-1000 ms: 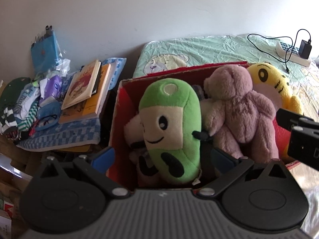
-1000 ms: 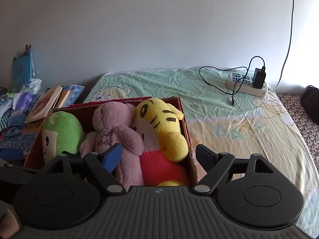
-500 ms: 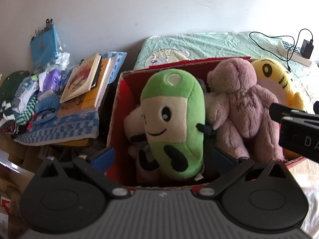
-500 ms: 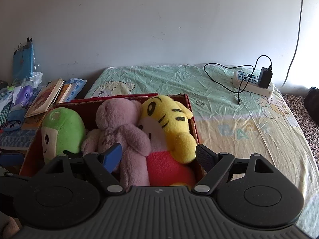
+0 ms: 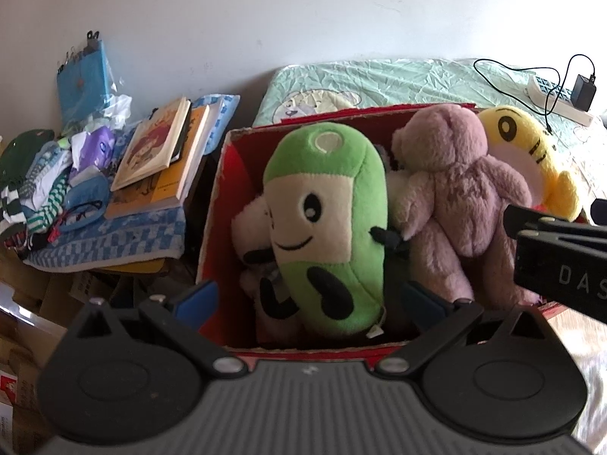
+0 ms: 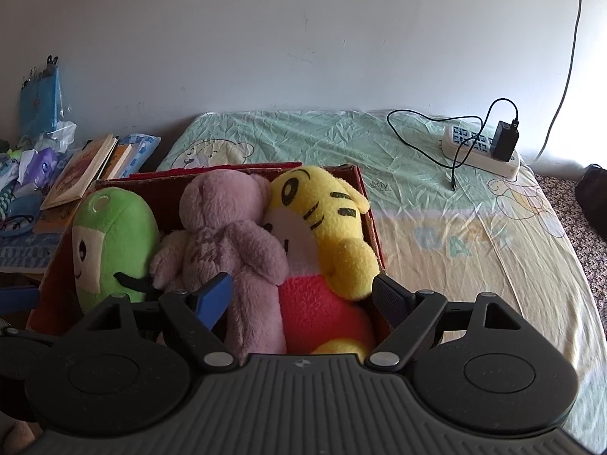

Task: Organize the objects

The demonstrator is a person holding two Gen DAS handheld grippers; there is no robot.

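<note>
A red cardboard box [image 5: 216, 204] [image 6: 366, 204] on the bed holds three plush toys side by side. The green bean-shaped plush [image 5: 330, 223] [image 6: 110, 242] stands at the box's left, the pink teddy bear [image 5: 463, 189] [image 6: 227, 235] in the middle, the yellow tiger [image 5: 531, 151] [image 6: 326, 220] at the right. A white plush [image 5: 250, 227] lies half hidden behind the green one. My left gripper [image 5: 309, 299] is open just above the box's near edge, its fingers either side of the green plush without touching it. My right gripper [image 6: 301, 292] is open over the bear and tiger, holding nothing.
A pile of books [image 5: 163, 151] and clothes [image 5: 41, 189] on a blue checked cloth [image 5: 114, 239] sits left of the box. The bed sheet [image 6: 436, 208] stretches right, with a power strip [image 6: 481, 151] and cable near the wall. The right gripper's body [image 5: 561, 261] juts in at the left view's right edge.
Both grippers have drawn back and up from the box a little, so more of the box's front edge shows. The toys stay put.
</note>
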